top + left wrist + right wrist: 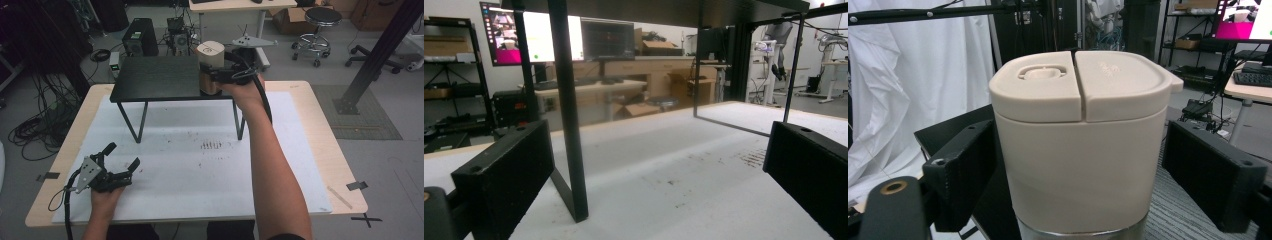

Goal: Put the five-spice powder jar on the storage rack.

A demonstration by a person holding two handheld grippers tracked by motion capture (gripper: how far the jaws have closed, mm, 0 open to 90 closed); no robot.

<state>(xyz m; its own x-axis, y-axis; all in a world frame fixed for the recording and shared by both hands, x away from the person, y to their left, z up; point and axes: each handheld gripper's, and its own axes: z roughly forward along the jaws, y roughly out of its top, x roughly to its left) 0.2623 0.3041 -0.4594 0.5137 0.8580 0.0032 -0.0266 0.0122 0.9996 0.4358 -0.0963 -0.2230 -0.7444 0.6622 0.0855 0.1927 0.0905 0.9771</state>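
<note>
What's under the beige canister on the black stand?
The beige canister stands on the right end of the black stand, between the open jaws of the right gripper. Its foot looks like a metal band; the contact with the shelf is hidden by the gripper.

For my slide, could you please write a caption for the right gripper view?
Open hand-held gripper around a beige lidded container standing on a black shelf.

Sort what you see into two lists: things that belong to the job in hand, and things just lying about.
In the job:
beige lidded canister
right claw
black shelf

Lying about:
left claw, resting on the table
stool
cardboard box
</note>
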